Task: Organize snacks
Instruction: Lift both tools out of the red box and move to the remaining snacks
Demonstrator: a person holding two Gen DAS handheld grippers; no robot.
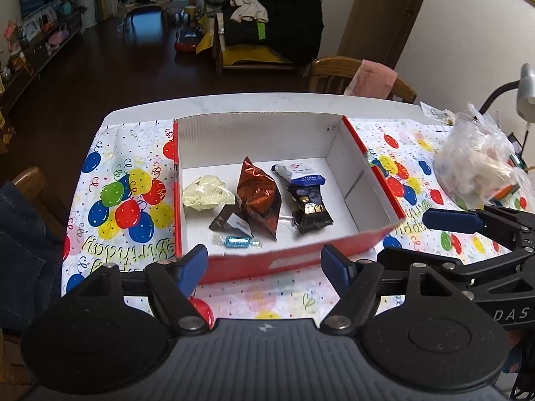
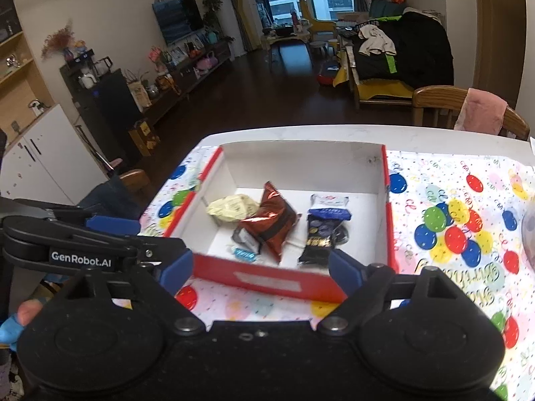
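An open box (image 1: 284, 260) with red outer walls and a white inside sits on the balloon-print tablecloth (image 1: 127, 180). Inside lie a cream packet (image 1: 207, 193), a red-brown foil packet (image 1: 259, 200), a small dark packet (image 1: 230, 222), a blue wrapped candy (image 1: 235, 241), a blue-and-white packet (image 1: 299, 173) and a black packet (image 1: 311, 209). My left gripper (image 1: 264, 264) hovers open just in front of the box's near wall, holding nothing. My right gripper (image 2: 261, 272) stands open and bare before the same box (image 2: 267, 275). The foil packet (image 2: 276, 224) and black packet (image 2: 319, 237) show beyond it.
A clear plastic bag (image 1: 478, 167) of snacks stands on the table to the right of the box. A wooden chair (image 1: 334, 73) with a pink cloth is behind the table, a lamp head (image 1: 526, 90) at far right. A person's jeans-clad leg (image 1: 20, 234) is at the left.
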